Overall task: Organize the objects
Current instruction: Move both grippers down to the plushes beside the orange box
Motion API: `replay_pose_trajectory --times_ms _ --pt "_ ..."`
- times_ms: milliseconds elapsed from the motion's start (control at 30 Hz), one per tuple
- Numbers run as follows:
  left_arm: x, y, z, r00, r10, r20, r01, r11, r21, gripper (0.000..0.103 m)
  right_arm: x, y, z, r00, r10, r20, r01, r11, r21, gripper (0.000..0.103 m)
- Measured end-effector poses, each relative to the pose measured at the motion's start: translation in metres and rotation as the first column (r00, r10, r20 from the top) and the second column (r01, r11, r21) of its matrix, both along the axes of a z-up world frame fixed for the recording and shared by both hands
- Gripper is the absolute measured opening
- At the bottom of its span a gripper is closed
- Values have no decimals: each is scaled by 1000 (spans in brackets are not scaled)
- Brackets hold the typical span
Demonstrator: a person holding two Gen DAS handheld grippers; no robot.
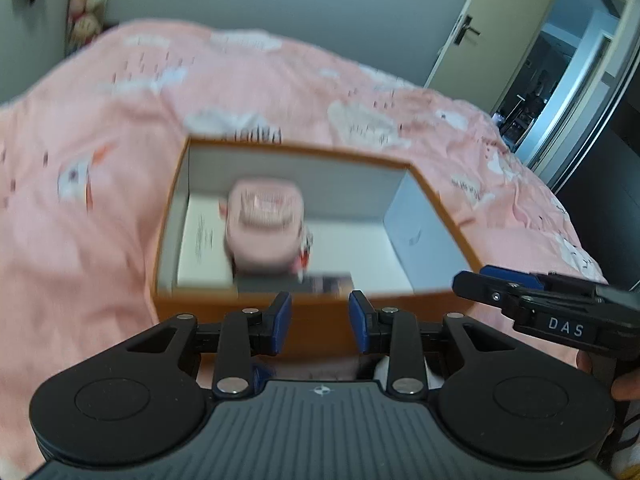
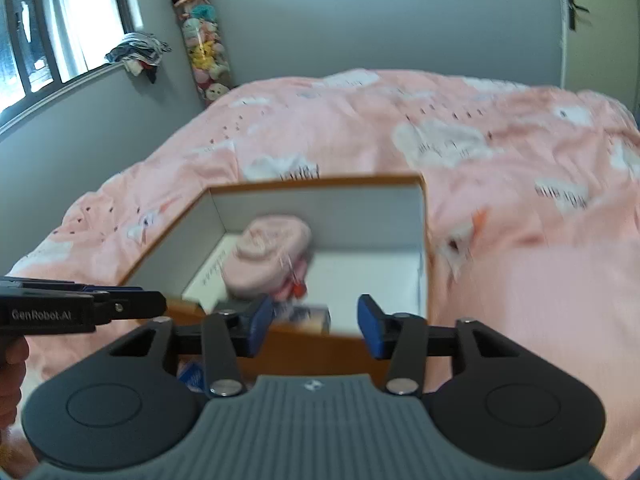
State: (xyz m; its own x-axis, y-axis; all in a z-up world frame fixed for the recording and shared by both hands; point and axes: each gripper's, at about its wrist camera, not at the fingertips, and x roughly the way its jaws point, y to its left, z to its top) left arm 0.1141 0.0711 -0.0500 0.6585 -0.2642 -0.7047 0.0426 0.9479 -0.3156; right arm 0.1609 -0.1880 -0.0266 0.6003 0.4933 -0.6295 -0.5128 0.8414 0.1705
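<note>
An open orange box with white inner walls sits on the pink bed. Inside it lies a pink pouch-like object, with a small dark printed item at the box's near edge. My left gripper is open and empty, just in front of the box's near wall. My right gripper is open and empty, at the box's near wall. Each gripper shows at the side of the other's view: the right one, the left one. Both views are blurred.
The pink patterned bedspread covers the bed around the box. A tall tube of plush toys stands against the grey wall. A window with clothes on its sill is at left. An open door is at right.
</note>
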Motion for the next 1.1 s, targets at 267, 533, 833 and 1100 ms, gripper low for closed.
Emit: replay_pose_trajectory --times_ms 267,533,833,1100 --pt "-19 -8 -24 992 19 -128 -17 1000 17 38 -27 -17 -36 994 -10 -107 5 999 -47 44" --pt "-37 13 -43 946 210 -246 -222 975 -23 38 -35 -13 -45 994 23 -107 -27 999 -41 36" --pt "-47 13 -54 933 212 -290 -229 973 -24 38 -36 51 -56 977 204 -67 -209 975 -73 31" --pt "-47 18 -60 929 214 -301 -243 968 -64 38 -47 71 -54 971 240 10 -236 962 -137 34"
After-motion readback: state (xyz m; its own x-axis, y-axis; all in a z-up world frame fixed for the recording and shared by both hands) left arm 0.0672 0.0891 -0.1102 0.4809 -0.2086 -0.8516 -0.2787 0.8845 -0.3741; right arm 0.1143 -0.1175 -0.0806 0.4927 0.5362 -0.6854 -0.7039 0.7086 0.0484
